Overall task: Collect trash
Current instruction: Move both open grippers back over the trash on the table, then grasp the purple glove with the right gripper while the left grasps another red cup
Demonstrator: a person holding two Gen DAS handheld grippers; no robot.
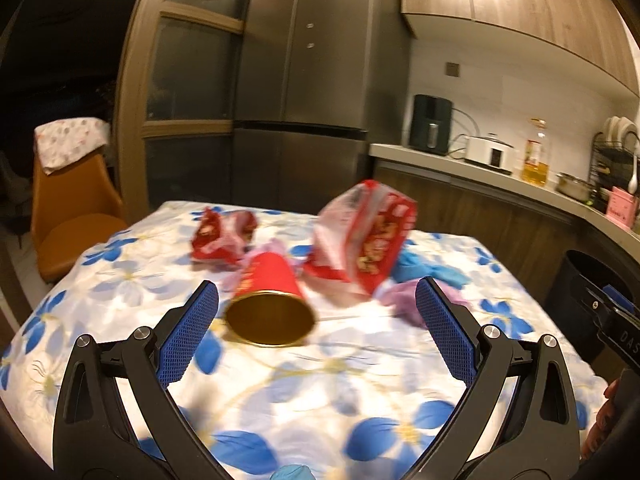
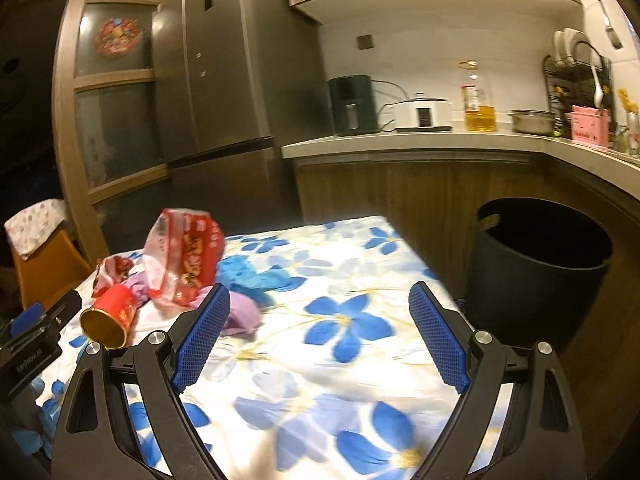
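While both grippers hover spread and empty, the left gripper (image 1: pixel 317 312) seems lined up on the near red cup (image 1: pixel 269 304); closing comes next.

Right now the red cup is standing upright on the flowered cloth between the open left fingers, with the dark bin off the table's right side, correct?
Not quite: the red cup lies on its side, its gold mouth facing the left gripper, as the left wrist view shows. The rest holds: open fingers, flowered cloth, and the dark bin off the table's right side.
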